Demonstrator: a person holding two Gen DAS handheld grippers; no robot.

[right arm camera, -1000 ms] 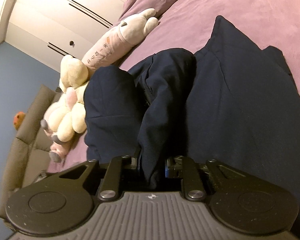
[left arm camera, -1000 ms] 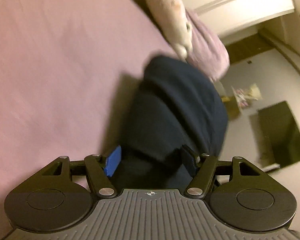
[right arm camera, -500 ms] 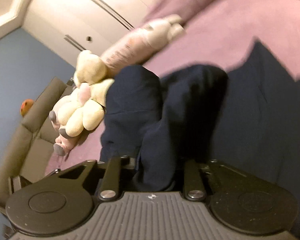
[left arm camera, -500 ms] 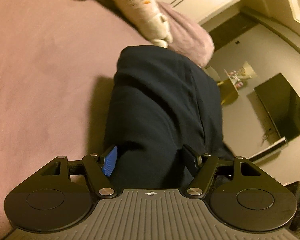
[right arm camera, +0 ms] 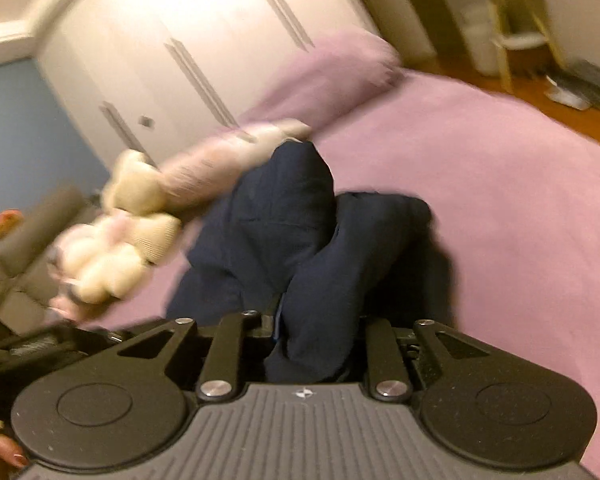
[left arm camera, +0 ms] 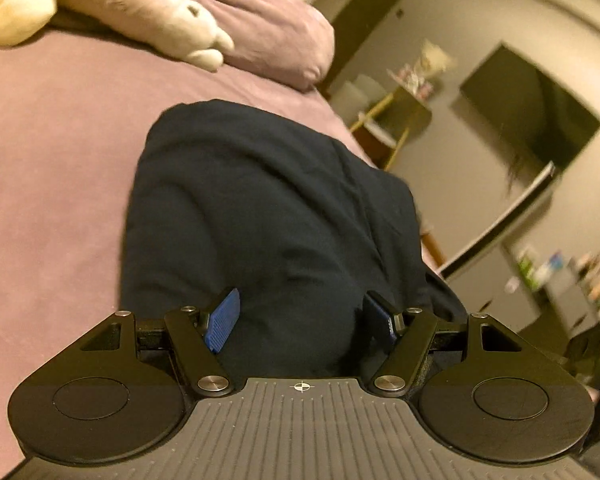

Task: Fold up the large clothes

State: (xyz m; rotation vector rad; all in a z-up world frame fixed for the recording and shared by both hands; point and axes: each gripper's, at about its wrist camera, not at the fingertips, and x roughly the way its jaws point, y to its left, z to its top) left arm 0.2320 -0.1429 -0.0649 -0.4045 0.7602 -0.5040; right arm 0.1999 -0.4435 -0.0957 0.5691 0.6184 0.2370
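Observation:
A dark navy garment (left arm camera: 268,216) hangs bunched over the pink bed (left arm camera: 52,168). My left gripper (left arm camera: 300,320) grips a thick fold of it between its blue pads (left arm camera: 222,324). In the right wrist view the same navy garment (right arm camera: 296,240) is lifted off the bed (right arm camera: 500,168), and my right gripper (right arm camera: 316,340) is shut on a bunched fold of it. The fingertips of the right gripper are hidden by cloth.
Cream and pink plush toys (left arm camera: 140,12) and a pink pillow (left arm camera: 276,40) lie at the head of the bed; the toys show too in the right view (right arm camera: 132,240). White wardrobe doors (right arm camera: 204,52) stand behind. A TV (left arm camera: 532,108) and small stand (left arm camera: 396,120) are beside the bed.
Both grippers have lifted and swung with the garment; it now hangs bunched off the bed instead of lying spread. Both views tilted toward the room and wardrobe.

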